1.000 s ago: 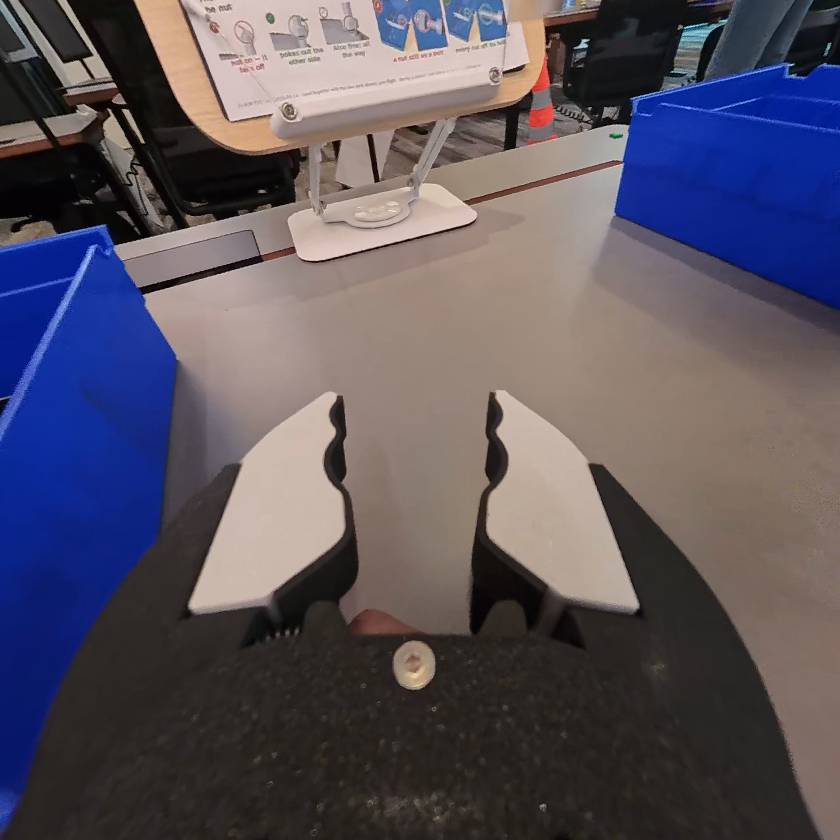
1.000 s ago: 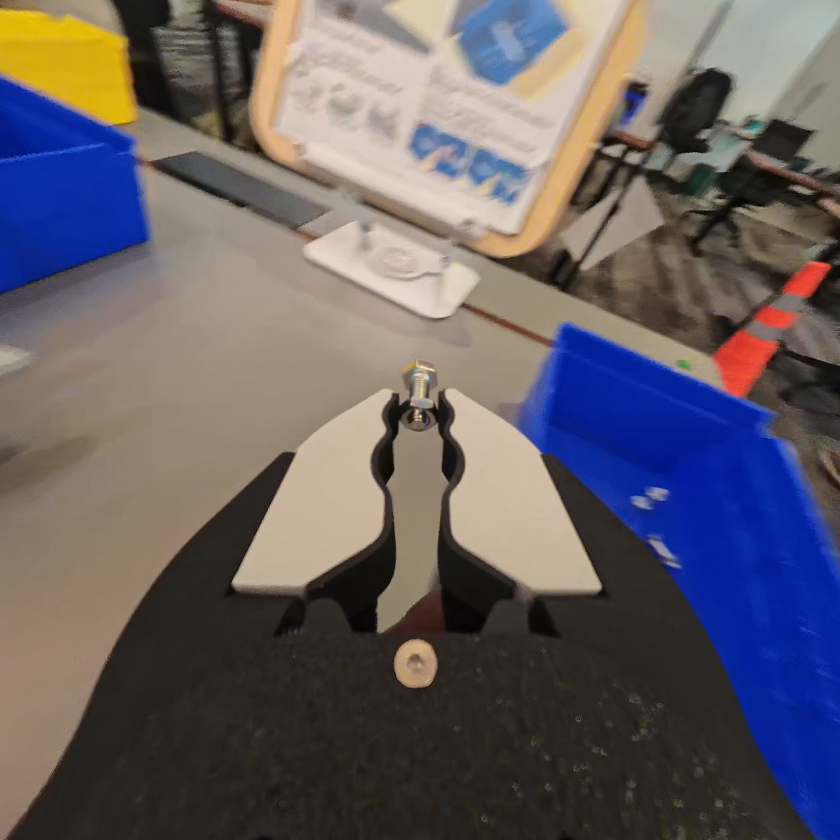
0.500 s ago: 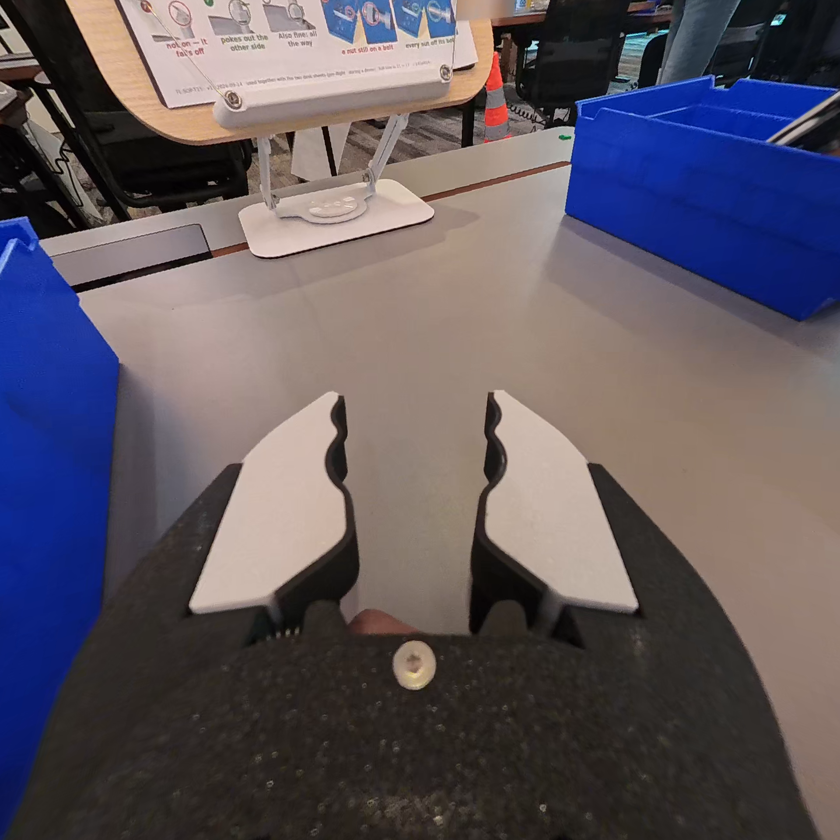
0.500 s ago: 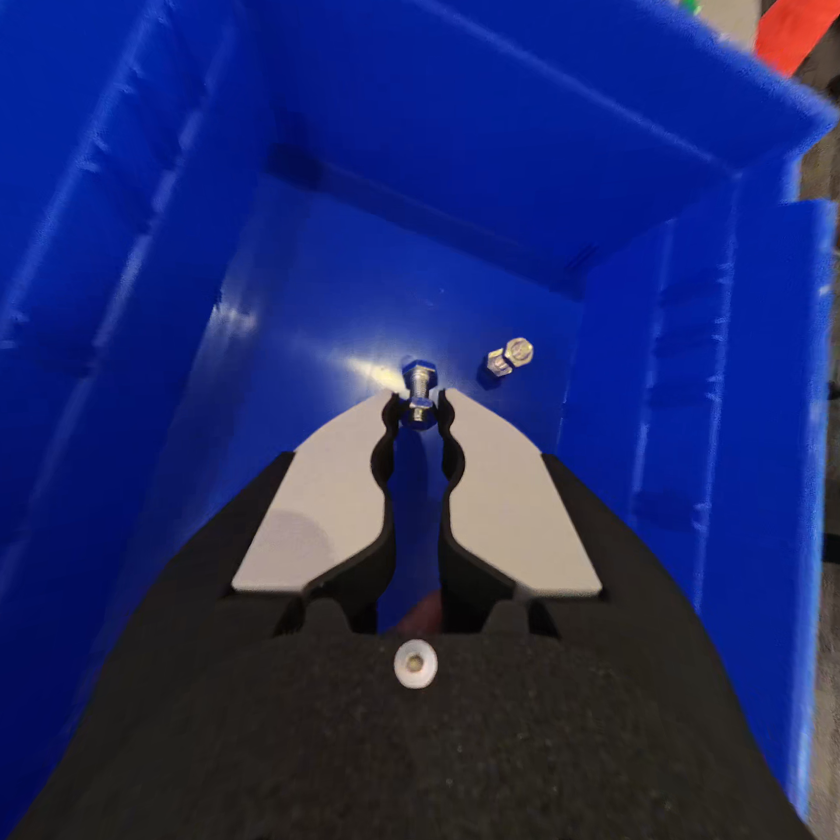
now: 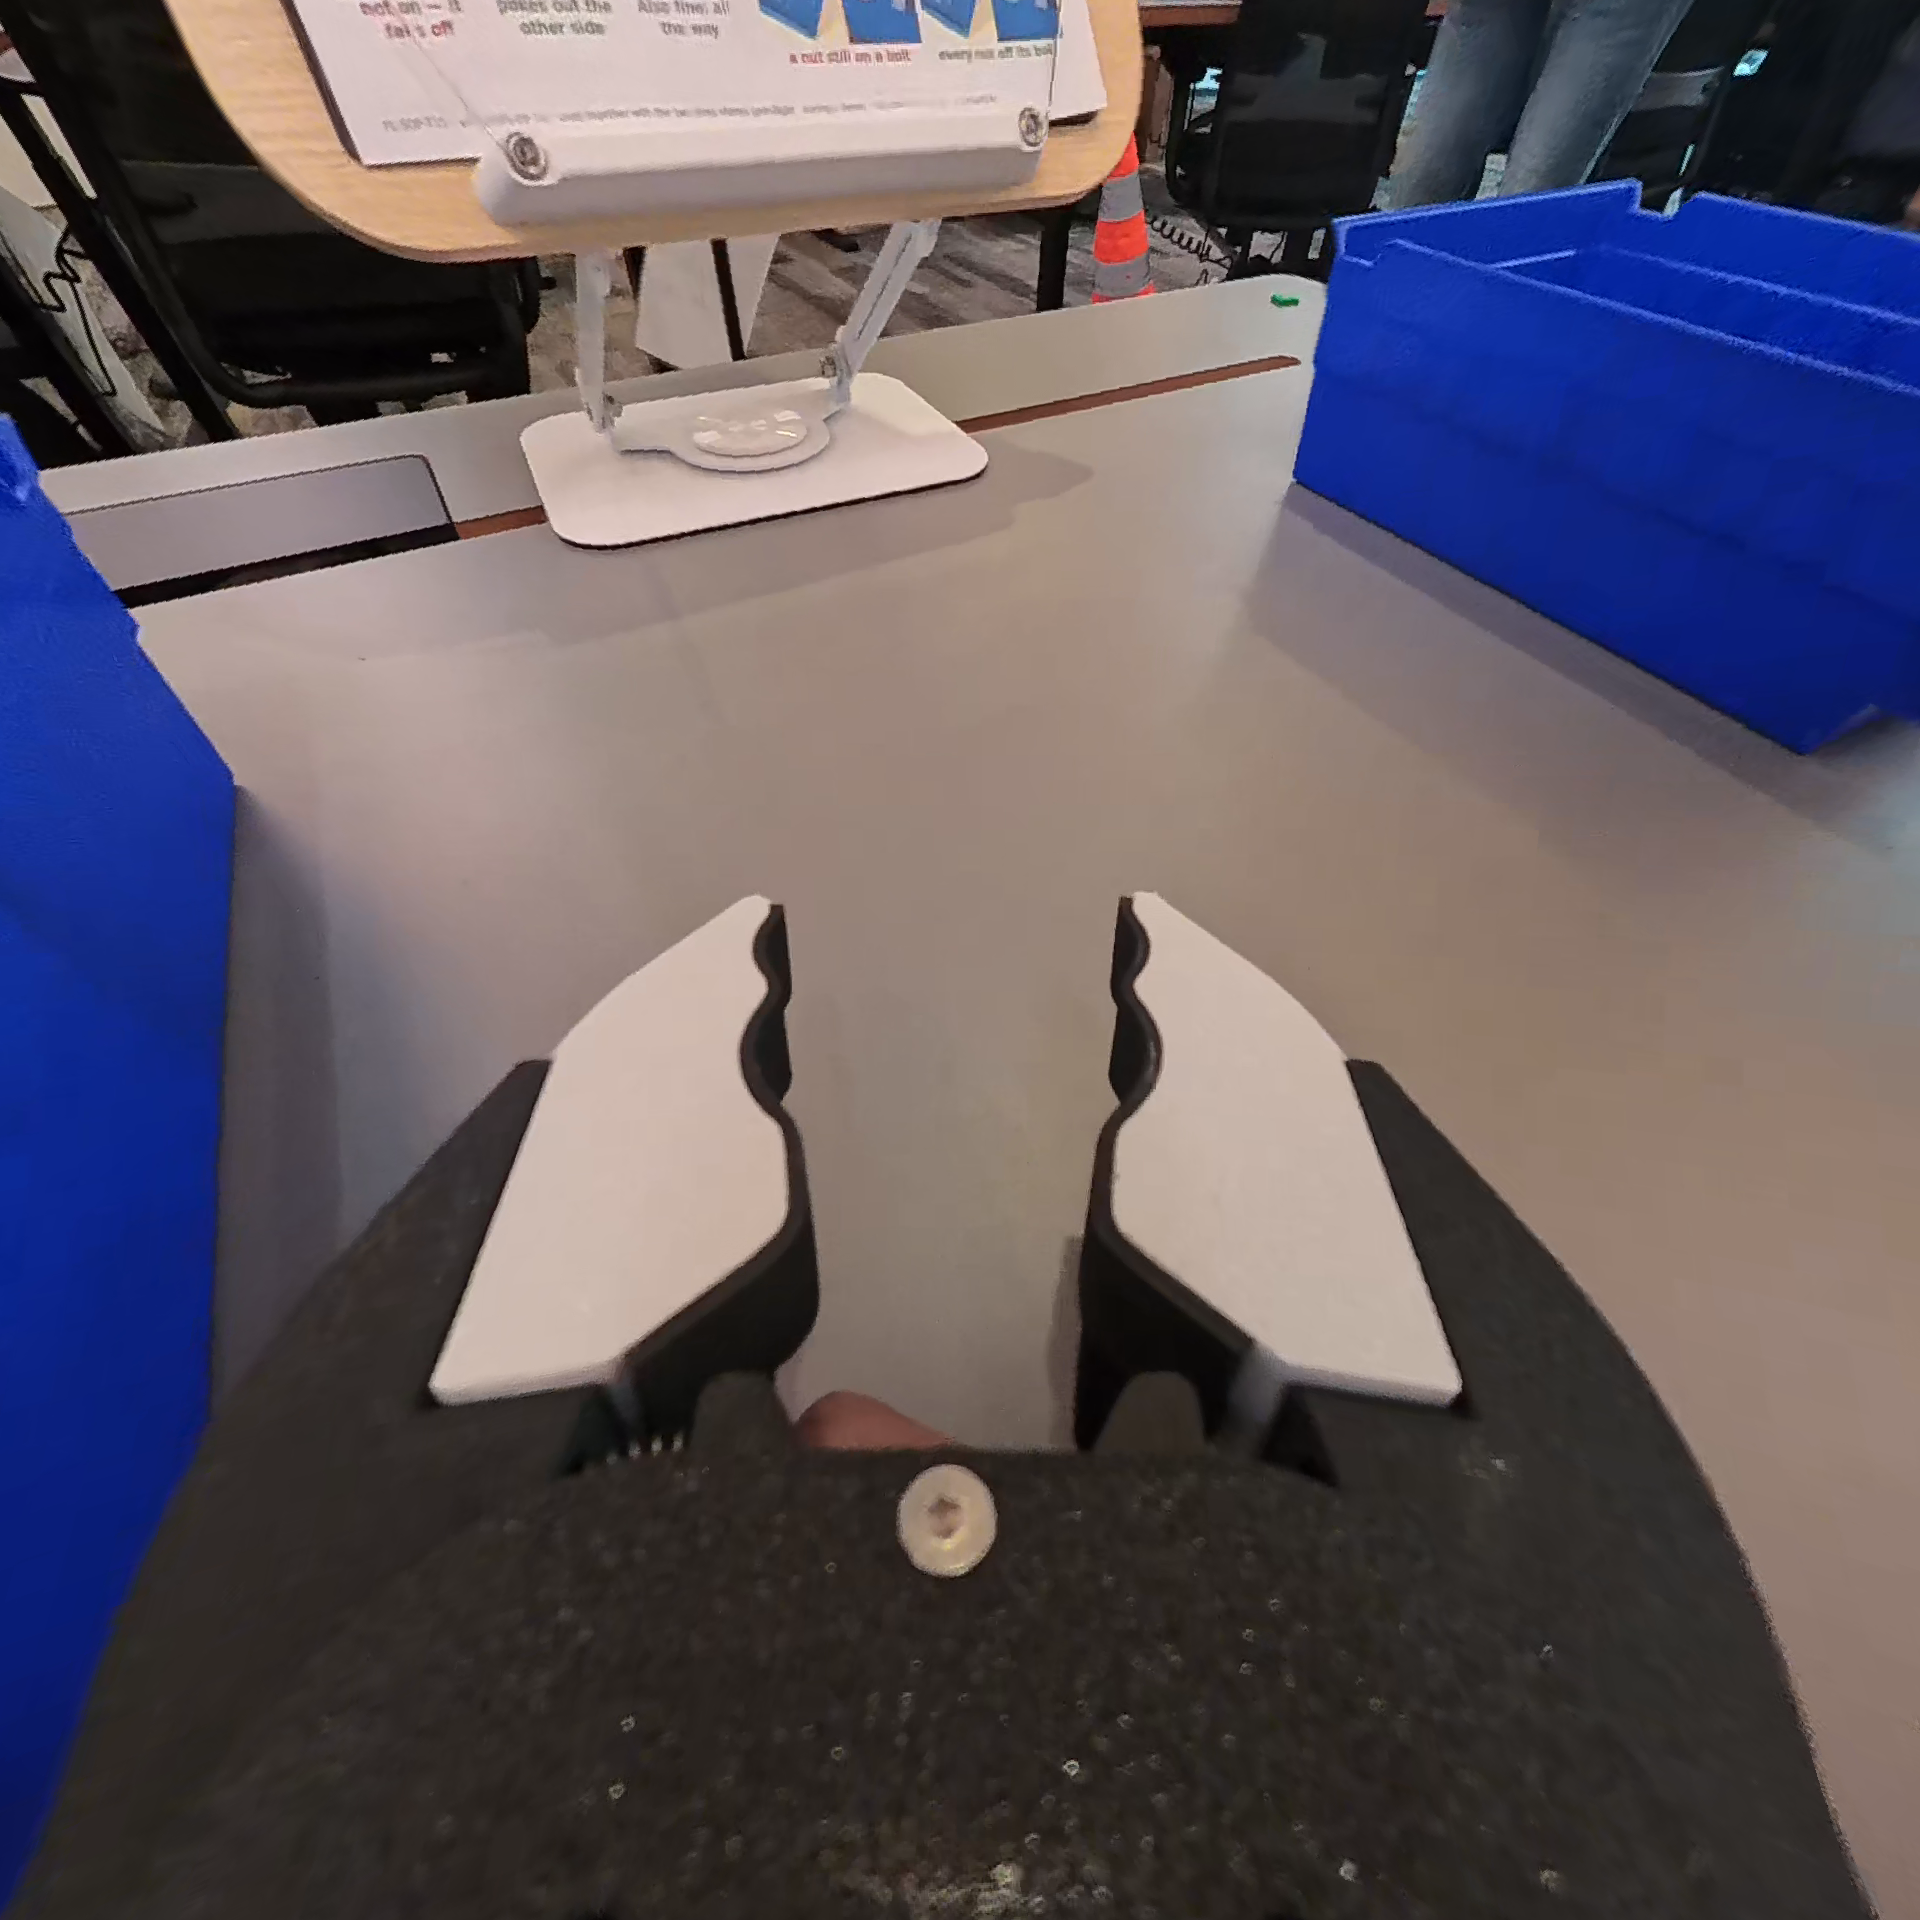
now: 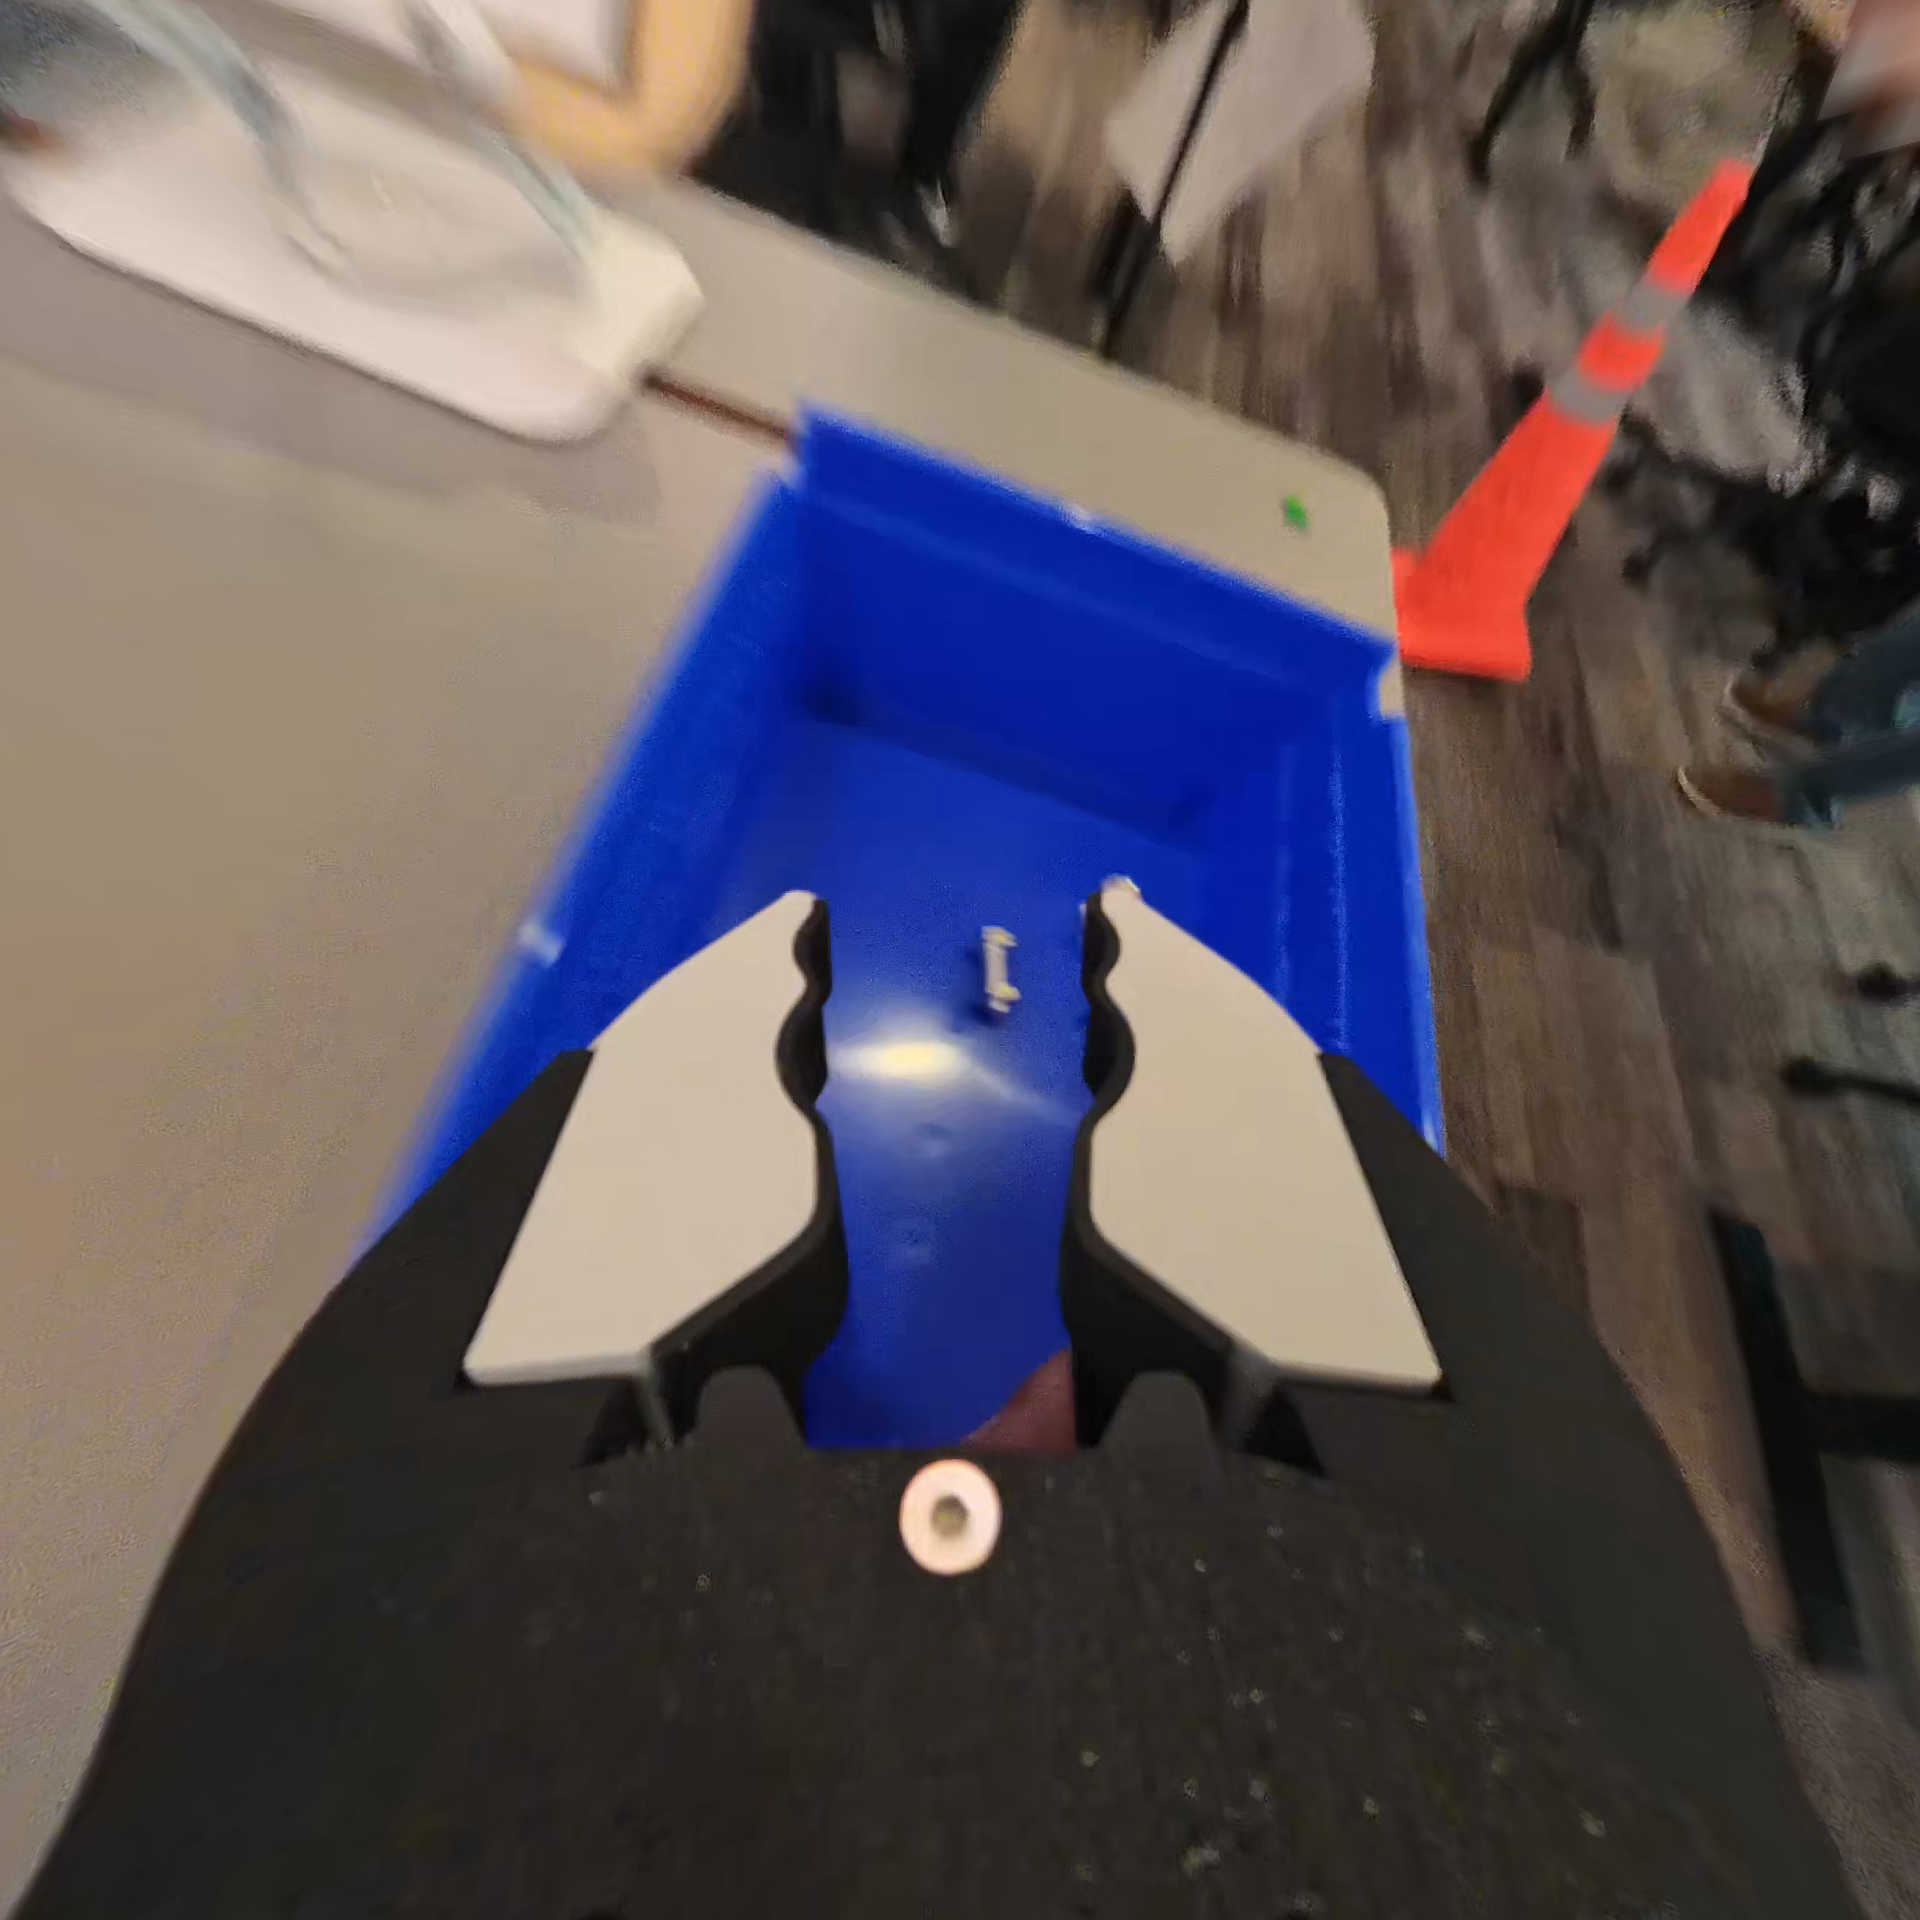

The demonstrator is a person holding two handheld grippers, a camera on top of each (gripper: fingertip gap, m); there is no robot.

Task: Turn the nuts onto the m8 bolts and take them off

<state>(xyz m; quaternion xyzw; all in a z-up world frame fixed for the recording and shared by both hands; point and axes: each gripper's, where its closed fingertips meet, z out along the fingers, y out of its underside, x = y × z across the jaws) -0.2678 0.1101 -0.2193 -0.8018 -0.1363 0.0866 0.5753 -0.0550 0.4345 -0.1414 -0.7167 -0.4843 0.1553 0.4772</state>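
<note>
My right gripper (image 6: 956,914) is open and empty above a blue bin (image 6: 665,831) on the table's right side. A silver bolt with a nut on it (image 6: 1000,968) lies on the bin floor below the gap between my fingers, clear of both pads. A second metal piece (image 6: 1122,886) peeks out beside the right fingertip. The view is blurred by motion. My left gripper (image 5: 948,914) is open and empty above the bare grey table (image 5: 935,727).
A blue bin (image 5: 1621,457) stands at the right and another blue bin (image 5: 94,935) at the left in the left wrist view. A white stand (image 5: 748,457) with an instruction board sits at the table's back edge. An orange cone (image 6: 1558,416) stands on the floor.
My right gripper carried the bolt with its nut into the blue bin, opened and let it drop, then pulled back up. My left gripper stayed open and shifted a little.
</note>
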